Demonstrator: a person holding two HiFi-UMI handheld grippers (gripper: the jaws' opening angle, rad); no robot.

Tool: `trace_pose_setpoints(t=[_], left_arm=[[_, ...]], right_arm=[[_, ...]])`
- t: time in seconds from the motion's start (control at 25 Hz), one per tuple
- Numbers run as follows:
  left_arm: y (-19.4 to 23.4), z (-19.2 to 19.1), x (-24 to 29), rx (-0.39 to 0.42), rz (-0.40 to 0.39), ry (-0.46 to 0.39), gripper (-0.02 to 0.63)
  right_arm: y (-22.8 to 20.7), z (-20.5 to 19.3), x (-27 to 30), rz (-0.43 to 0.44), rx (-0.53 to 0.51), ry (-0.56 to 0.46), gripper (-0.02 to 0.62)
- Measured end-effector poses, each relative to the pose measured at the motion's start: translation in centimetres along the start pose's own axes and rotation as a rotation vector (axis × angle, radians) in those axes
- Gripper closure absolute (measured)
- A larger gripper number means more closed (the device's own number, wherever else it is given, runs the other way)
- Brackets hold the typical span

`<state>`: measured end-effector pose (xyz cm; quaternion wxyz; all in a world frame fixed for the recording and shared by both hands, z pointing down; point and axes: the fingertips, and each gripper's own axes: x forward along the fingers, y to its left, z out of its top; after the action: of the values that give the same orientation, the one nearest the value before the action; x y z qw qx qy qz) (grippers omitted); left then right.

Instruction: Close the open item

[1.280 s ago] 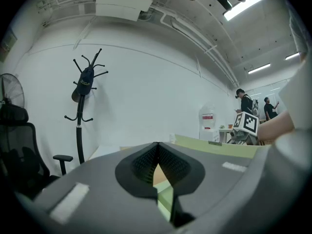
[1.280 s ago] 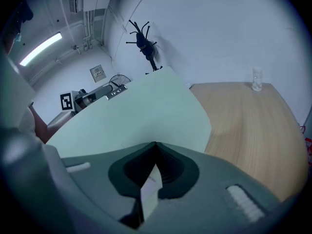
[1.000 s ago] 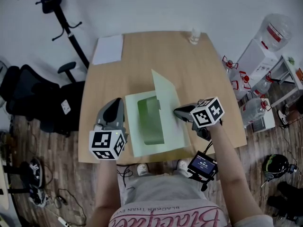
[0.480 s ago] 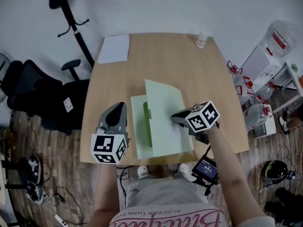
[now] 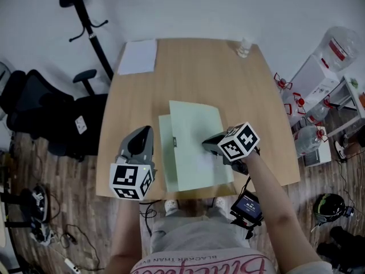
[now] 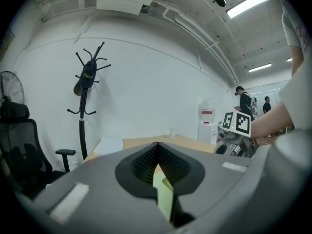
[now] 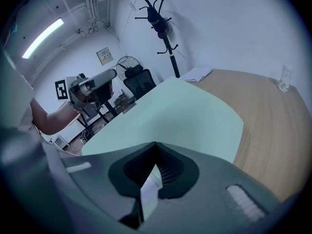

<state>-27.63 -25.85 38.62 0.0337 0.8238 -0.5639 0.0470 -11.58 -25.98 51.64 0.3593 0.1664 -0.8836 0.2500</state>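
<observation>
A pale green folder lies on the wooden table, its top cover lowered almost flat over the rest. My right gripper is shut, and its tips rest on the cover near the right side. My left gripper is also shut and sits just beside the folder's left edge; I cannot tell whether it touches. In the left gripper view a green sliver of the folder shows below the closed tips of that left gripper. The closed tips of the right gripper point across the cover.
A white sheet of paper lies at the table's far left corner, and a small clear bottle at the far right. A black office chair and a coat stand are on the left. Water jugs stand on the right.
The folder's cover, which stood upright a second ago, has swung down to the left and now lies nearly flat, with the right gripper following it. The left gripper has hardly moved.
</observation>
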Motion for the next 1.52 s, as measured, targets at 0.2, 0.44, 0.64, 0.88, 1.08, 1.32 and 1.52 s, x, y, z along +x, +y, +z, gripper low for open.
trace_pose_setpoints(t=[0.2,0.44,0.64,0.88,1.08,1.32,1.52], left_arm=[[0.1,-0.7,-0.1,0.004,-0.026,0.021,0.591],[0.8,-1.1,-0.1,0.010,-0.047,0.029,0.591],[1.3,-1.7,-0.1,0.007,-0.061,0.037,0.591],[1.8,-2.3,-0.2,0.002,-0.079,0.045,0.591],[1.8,-3.0,-0.1,-0.004,-0.098,0.051,0.591],[1.7,-3.3,-0.2,-0.009,-0.111,0.050,0.591],[1.8,-3.6,-0.4,-0.014,-0.113,0.046,0.591]], right_arm=[[0.4,0.0,1.1,0.001,0.014,0.014,0.594],[1.0,-0.4,2.4,0.000,0.037,0.022,0.594],[1.1,-0.8,3.3,-0.005,0.066,0.023,0.594],[1.4,-1.1,4.3,-0.013,0.116,0.002,0.594],[2.2,-1.5,5.4,0.004,0.134,0.002,0.594],[3.0,-1.2,6.3,0.005,0.109,0.015,0.594],[3.8,-1.2,7.3,0.008,0.092,0.034,0.594]])
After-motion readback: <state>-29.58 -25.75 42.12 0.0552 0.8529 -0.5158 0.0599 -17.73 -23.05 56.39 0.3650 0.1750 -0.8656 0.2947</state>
